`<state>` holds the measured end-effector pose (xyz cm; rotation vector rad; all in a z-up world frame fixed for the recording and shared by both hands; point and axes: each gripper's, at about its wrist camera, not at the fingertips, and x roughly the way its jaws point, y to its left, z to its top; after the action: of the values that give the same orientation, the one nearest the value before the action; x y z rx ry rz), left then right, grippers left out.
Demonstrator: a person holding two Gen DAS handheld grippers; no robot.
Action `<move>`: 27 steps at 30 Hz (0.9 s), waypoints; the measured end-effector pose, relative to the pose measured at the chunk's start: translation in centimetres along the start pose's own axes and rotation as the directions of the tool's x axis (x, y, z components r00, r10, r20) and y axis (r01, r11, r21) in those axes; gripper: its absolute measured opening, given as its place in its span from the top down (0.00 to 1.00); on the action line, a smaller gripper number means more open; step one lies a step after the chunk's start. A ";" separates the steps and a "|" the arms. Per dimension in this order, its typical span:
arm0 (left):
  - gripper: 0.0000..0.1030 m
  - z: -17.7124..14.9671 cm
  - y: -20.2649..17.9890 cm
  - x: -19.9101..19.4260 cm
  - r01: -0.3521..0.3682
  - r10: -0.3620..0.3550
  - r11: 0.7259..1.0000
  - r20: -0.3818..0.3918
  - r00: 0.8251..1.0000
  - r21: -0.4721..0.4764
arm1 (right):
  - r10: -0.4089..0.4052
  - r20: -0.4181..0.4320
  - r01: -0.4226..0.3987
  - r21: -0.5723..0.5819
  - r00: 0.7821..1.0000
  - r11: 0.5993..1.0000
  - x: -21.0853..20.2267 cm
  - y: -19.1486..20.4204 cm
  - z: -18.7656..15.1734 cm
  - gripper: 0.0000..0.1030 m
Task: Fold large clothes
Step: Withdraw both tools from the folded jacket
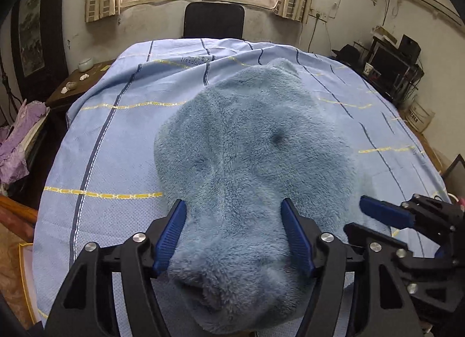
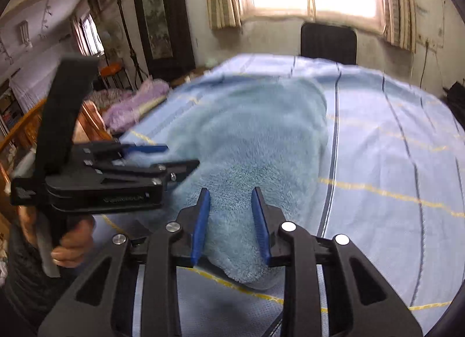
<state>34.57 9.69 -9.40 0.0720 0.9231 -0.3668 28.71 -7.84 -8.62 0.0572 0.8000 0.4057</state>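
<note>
Left fingers (image 1: 234,235): spread wide around a bunched fleece garment (image 1: 247,145), pads apparently not pressing.
Right fingers (image 2: 231,226): narrower, fleece edge between them; grip unclear.
Garment: beyond both, on the bed (image 1: 116,148).
Advice: pinch both corners firmly, lift evenly.

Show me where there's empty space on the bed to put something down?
Bare striped sheet lies left of the fluffy blue garment, out to the bed's edge, and another wide patch lies to its right. There is also a strip behind it, toward the black chair. The near middle is crowded: the left gripper and right gripper sit there around the garment.
</note>
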 end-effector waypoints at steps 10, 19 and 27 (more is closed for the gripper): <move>0.32 -0.6 -0.9 -0.4 -0.049 0.048 0.998 0.031 0.998 0.029 | 0.100 0.015 -0.101 0.085 0.995 0.991 0.7 -2.0 -0.9 0.72; 0.33 -0.6 -2.0 -1.3 -0.078 0.075 0.996 0.062 0.995 0.052 | 0.158 0.058 -0.163 0.098 0.986 0.982 -0.4 -1.8 -1.2 0.50; 0.33 -0.6 -2.2 -1.9 -0.087 0.082 0.995 0.083 0.993 0.057 | 0.157 0.096 -0.167 0.117 0.983 0.979 -1.3 -2.4 -1.1 0.50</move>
<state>32.38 8.29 -8.07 0.1505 0.8267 -0.3169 27.91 -10.61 -8.95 0.2560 0.7371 0.5041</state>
